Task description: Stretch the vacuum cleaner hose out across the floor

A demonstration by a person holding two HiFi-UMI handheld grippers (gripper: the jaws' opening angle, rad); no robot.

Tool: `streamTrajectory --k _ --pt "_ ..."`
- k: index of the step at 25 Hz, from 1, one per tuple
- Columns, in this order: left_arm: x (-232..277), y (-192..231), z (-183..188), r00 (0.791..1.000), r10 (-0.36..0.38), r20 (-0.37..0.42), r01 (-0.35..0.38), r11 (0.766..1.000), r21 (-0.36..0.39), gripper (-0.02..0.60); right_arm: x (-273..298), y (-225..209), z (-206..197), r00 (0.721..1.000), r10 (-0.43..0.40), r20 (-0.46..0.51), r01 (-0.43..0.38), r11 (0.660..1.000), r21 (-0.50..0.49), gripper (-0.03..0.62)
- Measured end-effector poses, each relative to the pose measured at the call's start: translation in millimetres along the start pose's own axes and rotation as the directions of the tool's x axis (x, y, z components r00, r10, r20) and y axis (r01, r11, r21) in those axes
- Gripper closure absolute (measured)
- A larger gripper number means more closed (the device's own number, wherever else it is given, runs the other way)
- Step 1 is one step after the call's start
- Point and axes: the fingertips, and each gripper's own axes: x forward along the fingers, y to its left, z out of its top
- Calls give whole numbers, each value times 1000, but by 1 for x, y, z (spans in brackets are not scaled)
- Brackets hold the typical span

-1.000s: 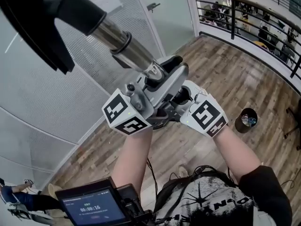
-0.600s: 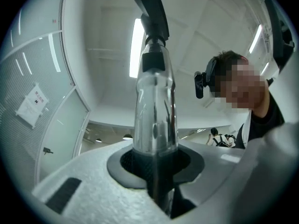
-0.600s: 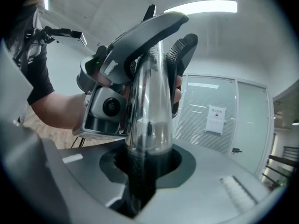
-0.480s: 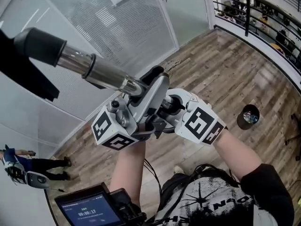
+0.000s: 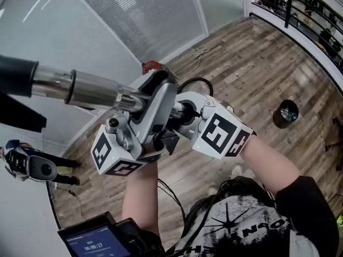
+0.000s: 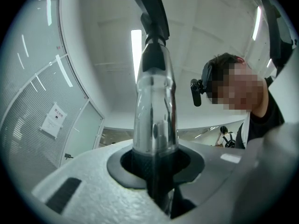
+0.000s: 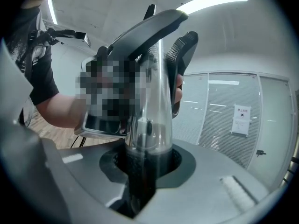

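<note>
Both grippers clamped on the vacuum wand, above the floor

The left gripper (image 5: 153, 95) and the right gripper (image 5: 178, 112) sit pressed side by side, each with its jaws closed tight round the shiny chrome vacuum wand tube (image 5: 91, 90). The tube runs leftward from them into a black plastic sleeve (image 5: 16, 75). Beneath the tube lies the brown wood-plank floor (image 5: 252, 68). Beyond the tube's gripped end, a thin black hose loop (image 5: 195, 81) lies on the floor beside a small red object (image 5: 153, 66).

Bright, even indoor light. Ceiling strip lights (image 6: 136, 48) flare white high in both gripper views, which warp into dark round edges. The close metal tube (image 7: 152, 111) blurs, streaked with reflections. Head view is crisp, floor (image 5: 252, 63) faintly glossy.
</note>
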Motion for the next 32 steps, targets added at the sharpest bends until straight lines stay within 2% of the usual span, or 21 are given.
streamTrajectory --k 3,9,15,20,29,31,32 --pt "-27 -8 -1 1000 18 17 -18 1000 -14 486 9 26 -8 999 22 -26 -22 1000 -7 505" --pt "-28 -9 -5 999 24 24 -22 998 -53 486 5 31 -12 998 18 -55 -16 999 29 505" --pt "-30 -4 -8 998 61 11 -60 998 -28 486 10 34 -14 997 65 -29 -64 997 40 507" --pt "-32 6 -7 988 153 -2 -153 988 -13 488 15 39 -12 984 178 -12 -177 982 64 508" --pt "-17 3 13 944 329 26 -329 944 2 489 -7 50 12 929 369 -3 -368 926 81 511" --pt "-18 1 8 954 300 24 -301 954 4 489 -6 49 7 937 349 -4 -348 935 73 511" --pt "-19 4 3 971 239 17 -239 971 1 489 0 41 1 956 294 -6 -293 954 64 511"
